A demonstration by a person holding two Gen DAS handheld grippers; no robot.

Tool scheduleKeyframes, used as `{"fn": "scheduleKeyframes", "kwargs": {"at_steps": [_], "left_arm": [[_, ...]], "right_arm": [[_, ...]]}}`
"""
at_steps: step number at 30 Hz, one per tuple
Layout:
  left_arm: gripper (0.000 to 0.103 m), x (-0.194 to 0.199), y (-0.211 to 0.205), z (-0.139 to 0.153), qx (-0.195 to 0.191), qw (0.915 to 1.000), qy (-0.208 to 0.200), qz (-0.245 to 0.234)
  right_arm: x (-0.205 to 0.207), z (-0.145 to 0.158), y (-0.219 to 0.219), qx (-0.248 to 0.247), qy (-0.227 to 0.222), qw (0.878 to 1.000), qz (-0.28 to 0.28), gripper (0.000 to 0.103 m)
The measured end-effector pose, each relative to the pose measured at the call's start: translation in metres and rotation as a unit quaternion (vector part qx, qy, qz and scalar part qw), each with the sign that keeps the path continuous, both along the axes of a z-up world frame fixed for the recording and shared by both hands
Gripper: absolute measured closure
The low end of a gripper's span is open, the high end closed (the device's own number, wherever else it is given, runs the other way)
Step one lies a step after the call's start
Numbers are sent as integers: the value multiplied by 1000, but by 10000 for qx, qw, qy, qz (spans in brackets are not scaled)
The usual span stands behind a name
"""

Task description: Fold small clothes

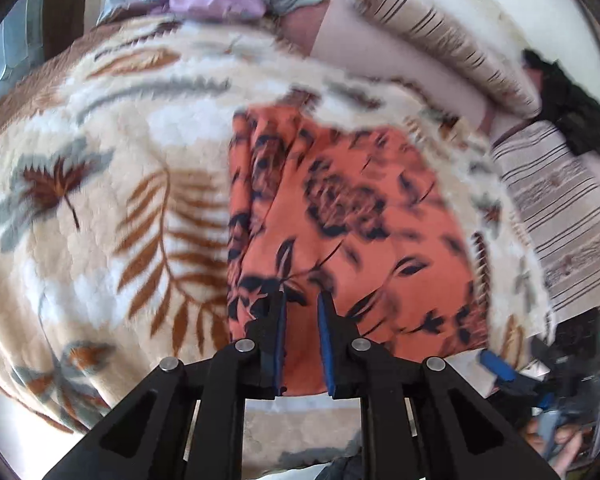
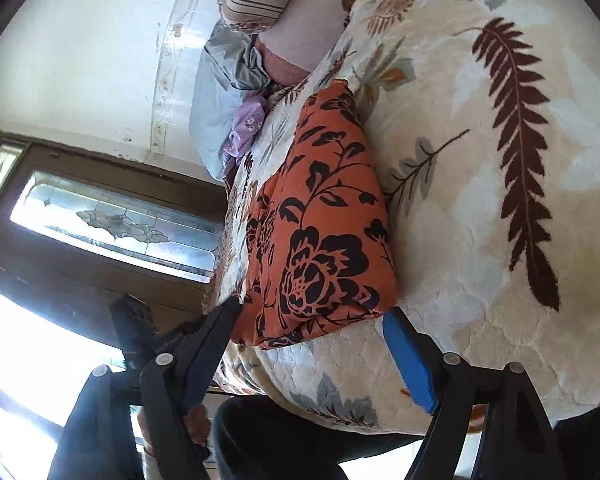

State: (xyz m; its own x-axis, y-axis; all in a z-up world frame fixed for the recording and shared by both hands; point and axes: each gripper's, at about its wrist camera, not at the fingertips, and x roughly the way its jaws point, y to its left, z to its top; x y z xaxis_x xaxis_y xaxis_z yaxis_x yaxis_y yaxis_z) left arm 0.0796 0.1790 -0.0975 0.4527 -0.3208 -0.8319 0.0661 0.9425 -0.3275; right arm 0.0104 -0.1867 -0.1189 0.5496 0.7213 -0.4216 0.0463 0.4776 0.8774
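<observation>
Orange floral garment (image 1: 340,216) laid folded on a leaf-patterned fleece blanket (image 1: 100,200)
Left gripper (image 1: 302,300) nearly closed, nothing clamped — right gripper (image 2: 312,316) spread wide.

Left tool (image 1: 302,298) nearly closed, pointing steeply down; right tool (image 2: 312,316) spread wide.

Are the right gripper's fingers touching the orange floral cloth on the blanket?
Cannot tell. In the right wrist view the right gripper stands wide open around the orange floral cloth's near corner; contact there is unclear.
</observation>
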Motion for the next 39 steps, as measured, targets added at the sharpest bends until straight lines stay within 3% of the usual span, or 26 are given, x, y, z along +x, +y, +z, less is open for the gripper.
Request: {"fn": "scheduleKeyframes", "kwargs": {"at_steps": [5,13,15,16,19,21,22,24,26,27,29,30,32,33,34,35,36,39], "left_arm": [[88,-3,-2,-8,-28,9998,-206,48],[88,-6,-1,-8,-67,9997,-236,-64],[88,-6,0,-9,-53,9997,-237,-73],[88,-6,0,-9,-32,9997,-236,-80],[88,-8,-5,-5,75,9996,-261,-116],[88,-11,-10,7,127,9994,-330,-16],[88,-13,-12,16,-10,9990,-448,-13],[85,-17,-20,38,-186,9959,-872,-133],[70,-16,-31,47,43,9919,-1254,-190],[59,-11,-35,43,180,9913,-1292,-151],[58,9,-41,8,404,9967,-698,-108],[63,17,-44,-14,466,9982,-333,-154],[62,6,-50,-19,689,9935,-883,-186],[62,3,-56,-19,888,9913,-939,-249],[62,2,-59,-19,998,9897,-994,-264],[62,3,-60,-20,1005,9896,-999,-263],[62,4,-58,-21,961,9899,-1007,-268],[62,6,-54,-24,830,9904,-1057,-315]], "right_arm": [[8,-25,15,1343,493,9897,-30,22],[37,-45,29,1608,745,9794,-967,23],[36,-42,24,1518,755,9786,-1169,46],[31,-34,18,1248,648,9809,-1341,75],[26,-29,4,924,591,9827,-1494,79],[26,-50,2,992,954,9798,-1451,78],[25,-57,3,1131,987,9786,-1407,78],[23,-53,3,955,832,9840,-1250,78],[22,-41,1,640,696,9908,-966,76],[20,-36,0,544,668,9925,-868,76],[14,-28,-6,356,607,9952,-677,76],[12,-24,-9,197,571,9963,-612,76],[13,-13,-12,-156,490,9977,-442,73],[16,-8,-13,-384,441,9977,-333,70],[22,-4,-13,-589,406,9971,-244,51],[30,3,-12,-809,331,9958,-284,20],[37,10,-13,-951,238,9944,-396,12],[74,24,-11,-1190,-27,9925,-289,10]]}}
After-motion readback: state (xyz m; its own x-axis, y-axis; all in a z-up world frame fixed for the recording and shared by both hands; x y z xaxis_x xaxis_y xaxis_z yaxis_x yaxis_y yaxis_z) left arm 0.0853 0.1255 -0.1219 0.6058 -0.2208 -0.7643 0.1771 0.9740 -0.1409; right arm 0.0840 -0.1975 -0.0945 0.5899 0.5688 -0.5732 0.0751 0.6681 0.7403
